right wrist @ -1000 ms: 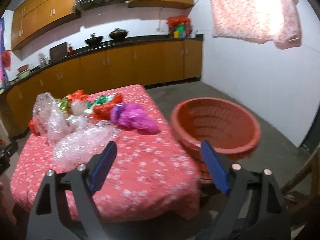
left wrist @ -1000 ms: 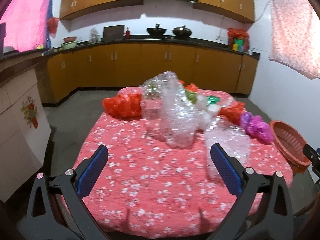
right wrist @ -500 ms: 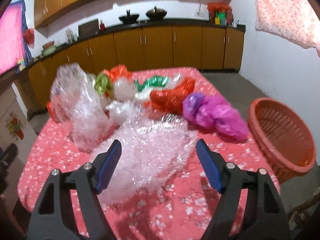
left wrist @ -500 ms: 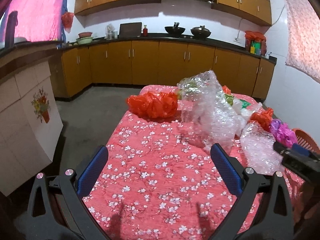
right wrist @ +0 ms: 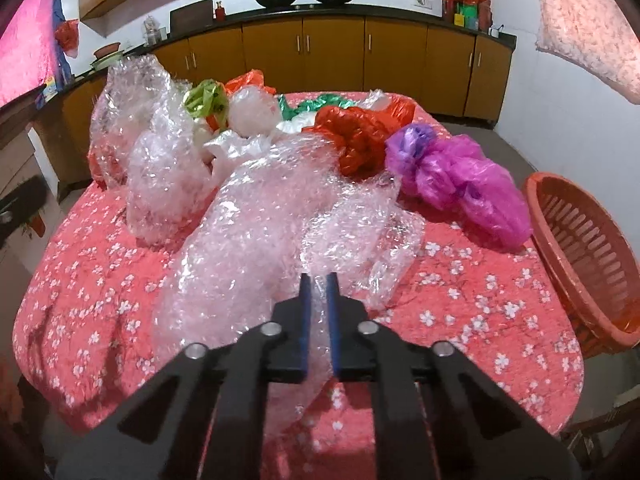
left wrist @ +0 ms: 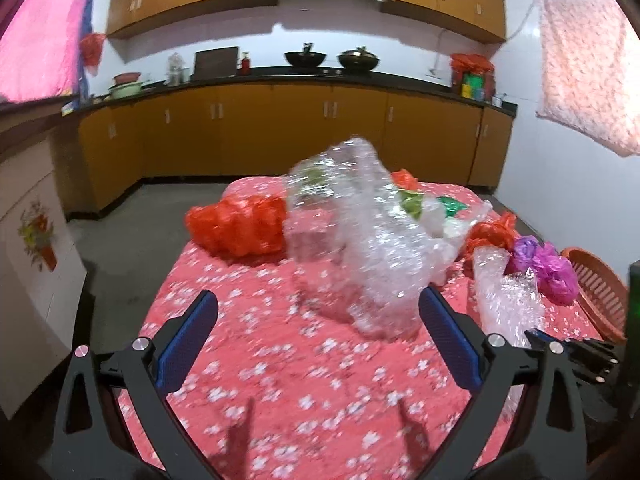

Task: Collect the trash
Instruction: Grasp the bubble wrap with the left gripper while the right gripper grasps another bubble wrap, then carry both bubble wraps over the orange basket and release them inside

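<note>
Right tongs, right wrist view: pressed almost together, pinching the near edge of a bubble wrap sheet. Only a thin fold sits between the blue pads, the rest spread forward and to the left on the flowered table cloth. Risk, as a judgement: could slip out on lifting, because the film is smooth and the bite is small; could also drag the other bubble wrap lump forward-left, since the two seem to touch. Orange basket off to the right of the tongs, beside the table edge, nothing visible in it yet. Purple bag between sheet and basket, near enough to be swept off in a low carry. Red bag farther ahead.

Left tongs, left wrist view: spread wide, holding nothing, hovering above the cloth. Tall bubble wrap lump just ahead, nearer the right pad and not yet between the pads. Orange-red bag ahead-left, behind the lump. Picture blurred, so contact hard to judge. Risk: closing now would probably catch only air, or push the light lump away.
</note>
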Action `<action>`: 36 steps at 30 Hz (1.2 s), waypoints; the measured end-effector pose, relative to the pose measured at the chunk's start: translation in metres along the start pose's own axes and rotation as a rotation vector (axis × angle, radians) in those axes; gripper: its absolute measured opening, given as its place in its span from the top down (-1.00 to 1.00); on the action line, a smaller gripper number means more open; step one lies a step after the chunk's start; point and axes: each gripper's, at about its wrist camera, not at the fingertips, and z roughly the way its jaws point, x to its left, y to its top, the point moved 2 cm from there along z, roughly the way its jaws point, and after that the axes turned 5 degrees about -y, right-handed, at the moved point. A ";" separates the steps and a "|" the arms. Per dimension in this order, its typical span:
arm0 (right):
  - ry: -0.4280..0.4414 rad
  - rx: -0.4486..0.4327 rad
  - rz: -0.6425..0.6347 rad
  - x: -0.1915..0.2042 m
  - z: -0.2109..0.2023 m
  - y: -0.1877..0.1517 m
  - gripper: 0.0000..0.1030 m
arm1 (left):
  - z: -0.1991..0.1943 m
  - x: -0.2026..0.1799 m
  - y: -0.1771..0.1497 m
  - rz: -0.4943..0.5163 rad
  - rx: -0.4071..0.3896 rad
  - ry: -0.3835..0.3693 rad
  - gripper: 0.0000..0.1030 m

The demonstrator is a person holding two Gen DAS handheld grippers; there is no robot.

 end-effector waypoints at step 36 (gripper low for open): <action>-0.015 -0.177 0.109 -0.074 -0.091 -0.011 0.91 | 0.023 -0.029 0.018 -0.002 0.086 -0.108 0.79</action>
